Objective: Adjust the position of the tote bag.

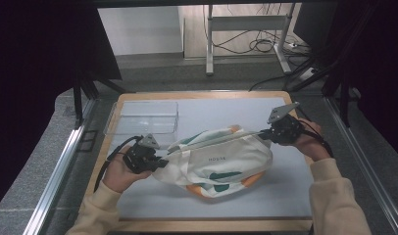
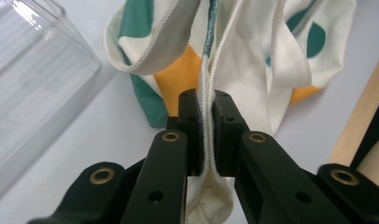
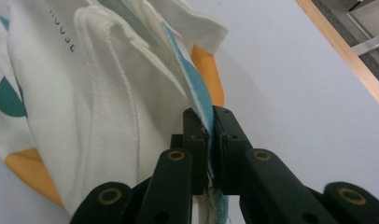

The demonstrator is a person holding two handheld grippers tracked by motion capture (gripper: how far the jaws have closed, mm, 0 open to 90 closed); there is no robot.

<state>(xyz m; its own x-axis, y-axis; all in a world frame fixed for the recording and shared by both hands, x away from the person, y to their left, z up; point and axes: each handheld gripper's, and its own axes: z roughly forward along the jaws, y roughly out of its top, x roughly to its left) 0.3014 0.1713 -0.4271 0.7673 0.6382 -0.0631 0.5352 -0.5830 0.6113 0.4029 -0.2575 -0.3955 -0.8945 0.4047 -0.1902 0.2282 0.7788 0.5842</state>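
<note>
The left gripper [image 2: 207,122] is clenching a folded white strip of the cloth bag's edge, the fabric passing straight up between its black jaws and bulging out below them. The right gripper [image 3: 210,140] is likewise pinching the bag's rim, where a teal band and a white hem are running between its pressed jaws. Seen from the high view, the left gripper [image 1: 160,161] is sitting at the near-left end of the cloth bag [image 1: 219,164] and the right gripper [image 1: 266,133] at its far-right end, the rim stretching taut between them. The bag, cream with green and orange patches, is resting on the white mat [image 1: 285,196]. A clear plastic tray [image 1: 143,117] is lying just beyond the bag's left end.
</note>
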